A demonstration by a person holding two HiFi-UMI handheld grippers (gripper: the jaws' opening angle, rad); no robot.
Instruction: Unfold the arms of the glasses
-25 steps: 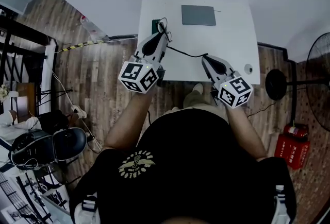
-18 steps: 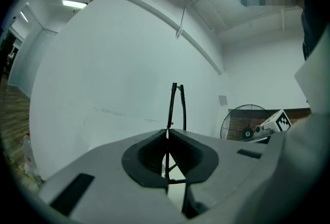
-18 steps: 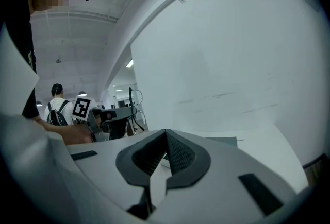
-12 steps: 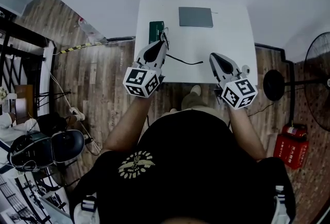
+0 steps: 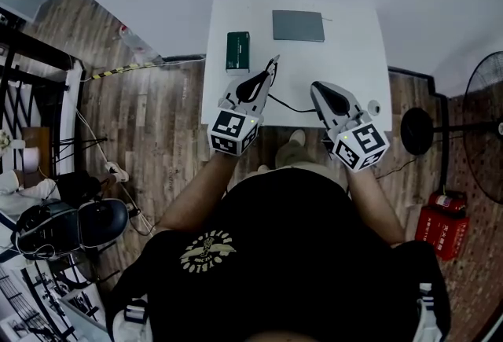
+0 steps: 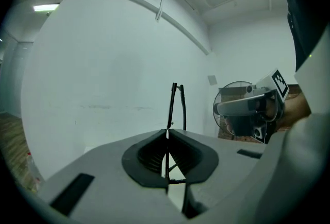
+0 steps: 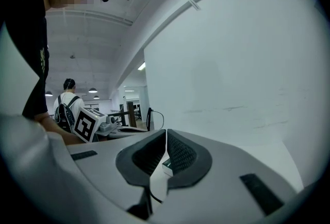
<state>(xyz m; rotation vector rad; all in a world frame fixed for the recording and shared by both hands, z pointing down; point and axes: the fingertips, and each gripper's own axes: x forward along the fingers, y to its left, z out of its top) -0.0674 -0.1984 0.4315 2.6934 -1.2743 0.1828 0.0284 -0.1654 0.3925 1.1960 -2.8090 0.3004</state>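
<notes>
The glasses (image 5: 284, 104) are a thin black frame held over the white table's (image 5: 354, 57) near edge. My left gripper (image 5: 274, 60) is shut on them. In the left gripper view its jaws (image 6: 166, 133) pinch the frame, and part of the glasses (image 6: 175, 99) sticks up above the tips. One thin arm runs right to the side of my right gripper (image 5: 315, 86). That gripper's jaws (image 7: 165, 135) are shut, and a black line of the arm (image 7: 149, 194) shows beneath them. I cannot tell whether the arm is pinched.
A green case (image 5: 238, 51) lies at the table's left, and a grey flat case (image 5: 298, 26) sits at the back. A small round object (image 5: 374, 106) is near the right edge. A fan (image 5: 483, 120) and a red extinguisher (image 5: 446, 222) stand on the floor at right.
My left gripper has carried the glasses right and toward the near edge, uncovering the green case. The right gripper has shifted only slightly.
</notes>
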